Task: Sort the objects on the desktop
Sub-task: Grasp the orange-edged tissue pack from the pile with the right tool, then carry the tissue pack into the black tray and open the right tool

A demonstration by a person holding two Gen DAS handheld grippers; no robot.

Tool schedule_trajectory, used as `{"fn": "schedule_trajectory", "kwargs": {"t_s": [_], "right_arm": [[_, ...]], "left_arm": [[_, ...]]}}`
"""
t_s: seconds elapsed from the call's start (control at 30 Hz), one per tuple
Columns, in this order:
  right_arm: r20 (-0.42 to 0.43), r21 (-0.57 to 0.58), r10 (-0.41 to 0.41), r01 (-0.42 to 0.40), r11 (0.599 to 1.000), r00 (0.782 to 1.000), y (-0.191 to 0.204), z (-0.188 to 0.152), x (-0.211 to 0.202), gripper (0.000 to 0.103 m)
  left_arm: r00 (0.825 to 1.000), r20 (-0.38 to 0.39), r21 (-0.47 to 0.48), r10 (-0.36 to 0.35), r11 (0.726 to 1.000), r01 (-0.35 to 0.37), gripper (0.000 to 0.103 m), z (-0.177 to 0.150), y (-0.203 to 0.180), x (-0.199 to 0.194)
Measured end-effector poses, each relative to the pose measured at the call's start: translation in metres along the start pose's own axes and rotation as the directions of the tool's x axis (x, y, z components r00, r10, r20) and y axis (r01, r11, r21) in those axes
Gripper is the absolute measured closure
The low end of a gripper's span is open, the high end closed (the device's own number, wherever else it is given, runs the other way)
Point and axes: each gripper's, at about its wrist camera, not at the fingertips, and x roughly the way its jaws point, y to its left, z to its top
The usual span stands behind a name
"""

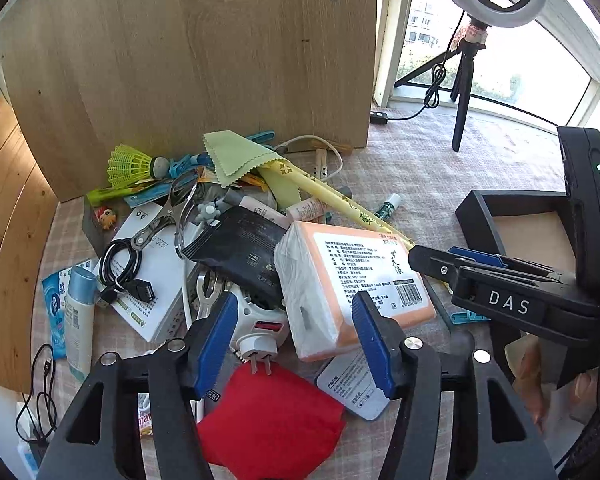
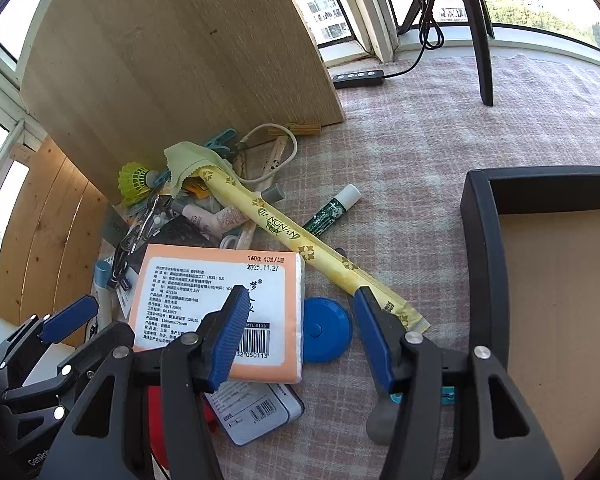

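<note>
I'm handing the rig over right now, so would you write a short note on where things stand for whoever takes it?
Left gripper: open, empty, over the near edge of the pile, above the white plug adapter and red cloth.
Right gripper: open, empty, with the blue round tape measure showing between its fingers, beside the tissue pack.
Pile: still heaped against the wooden board; the yellow tea sachet lies across it, the green lip balm beside it.
Black tray: to the right; the visible part of its floor holds nothing.
Done: nothing sorted that I can see.
Left: everything; the tape measure looks the likeliest first pick.
</note>
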Motion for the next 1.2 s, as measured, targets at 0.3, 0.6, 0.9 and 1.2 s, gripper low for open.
{"fn": "schedule_trajectory", "kwargs": {"t_s": [0.3,0.6,0.9,1.2], "right_arm": [[-0.060,0.097,0.100,-0.094,0.991,0.993,-0.009,0.006,0.022,0.052],[-0.069,0.109,0.150,-0.142,0.984,0.986,0.005,0.008,0.023,0.057],[-0.049,0.096,0.156,-0.151,0.984,0.986,0.004,0.000,-0.010,0.057],[0.047,0.094,0.093,-0.097,0.991,0.995,-0.023,-0.019,-0.083,0.057]], "left_arm": [[0.998,-0.020,-0.007,-0.058,0.998,0.058,0.059,-0.007,-0.002,0.015],[0.989,-0.033,-0.065,-0.147,0.987,0.145,0.062,-0.014,0.003,0.018],[0.985,0.006,-0.052,-0.173,0.984,0.173,0.064,-0.016,-0.007,-0.013],[0.964,0.047,0.028,-0.262,0.965,0.261,0.064,-0.026,-0.063,-0.050]]}}
